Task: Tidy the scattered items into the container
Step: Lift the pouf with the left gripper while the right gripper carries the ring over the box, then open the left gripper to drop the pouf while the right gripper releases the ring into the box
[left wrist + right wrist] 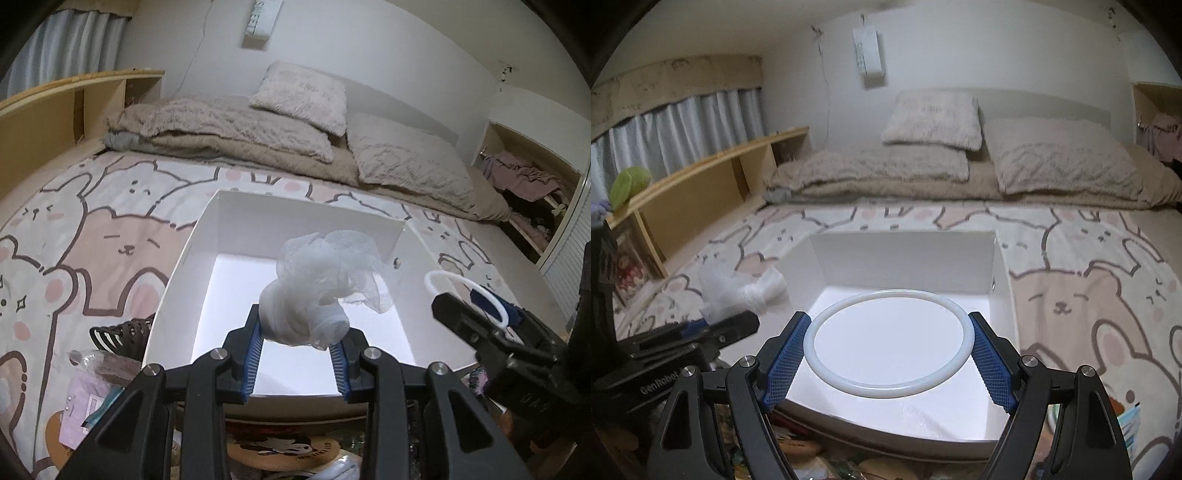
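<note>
The left tool (299, 354) is squeezed tight on a fluffy white mesh puff (325, 284), and the right tool (890, 350) holds a white ring (827, 314) across its wide-set pads — both hang over the white box (177, 273) on the bed (110, 206). The light puff might snag on a pad, and the ring might bounce out if it falls crooked.

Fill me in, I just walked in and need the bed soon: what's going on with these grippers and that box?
A person is tidying loose items into the white box on the bed. The left gripper is shut on a white mesh bath pouf, held over the box. The right gripper grips a white plastic ring across its width, also above the box. Neither item is released yet, and the box looks empty.
</note>
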`<state>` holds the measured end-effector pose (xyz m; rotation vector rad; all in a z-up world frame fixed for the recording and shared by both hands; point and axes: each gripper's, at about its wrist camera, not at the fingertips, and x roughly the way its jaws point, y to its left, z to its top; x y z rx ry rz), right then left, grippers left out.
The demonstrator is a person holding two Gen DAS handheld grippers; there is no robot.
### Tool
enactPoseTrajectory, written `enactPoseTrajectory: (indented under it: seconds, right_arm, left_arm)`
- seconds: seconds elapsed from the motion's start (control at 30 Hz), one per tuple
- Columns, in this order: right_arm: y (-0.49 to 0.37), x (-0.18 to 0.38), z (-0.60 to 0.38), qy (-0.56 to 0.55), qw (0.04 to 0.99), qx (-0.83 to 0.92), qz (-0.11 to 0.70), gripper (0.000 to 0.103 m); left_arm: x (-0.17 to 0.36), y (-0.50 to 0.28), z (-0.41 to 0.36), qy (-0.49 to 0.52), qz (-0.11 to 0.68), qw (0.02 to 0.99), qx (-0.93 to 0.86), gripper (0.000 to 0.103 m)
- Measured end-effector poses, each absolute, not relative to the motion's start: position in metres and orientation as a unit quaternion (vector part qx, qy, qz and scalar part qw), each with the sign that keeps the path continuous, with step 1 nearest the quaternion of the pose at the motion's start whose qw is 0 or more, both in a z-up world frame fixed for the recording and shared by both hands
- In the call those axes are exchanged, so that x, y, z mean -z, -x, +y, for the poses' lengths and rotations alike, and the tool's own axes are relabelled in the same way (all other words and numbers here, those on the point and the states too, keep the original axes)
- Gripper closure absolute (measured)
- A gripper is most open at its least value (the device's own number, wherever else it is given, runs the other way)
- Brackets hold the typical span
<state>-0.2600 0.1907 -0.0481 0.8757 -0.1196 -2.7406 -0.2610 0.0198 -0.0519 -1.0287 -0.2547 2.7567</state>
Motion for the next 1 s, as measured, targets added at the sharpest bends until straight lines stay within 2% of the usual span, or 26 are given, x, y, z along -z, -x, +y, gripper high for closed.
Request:
enactPoseTrajectory:
  seconds: [0.53, 1.0]
  right_arm:
    - [0.289, 0.082, 0.186, -0.354, 0.115, 0.927, -0.034, 0.018]
    - [0.292, 0.095, 0.173, -0.349, 0.083, 0.933, 0.031, 0.018]
  left_arm:
    - [0.079, 0.282, 0.029, 0.378, -0.071, 0.088, -0.919, 0.070]
    - [0.092, 0.286, 0.038, 0.382, -0.024, 0.066, -0.921, 0.070]
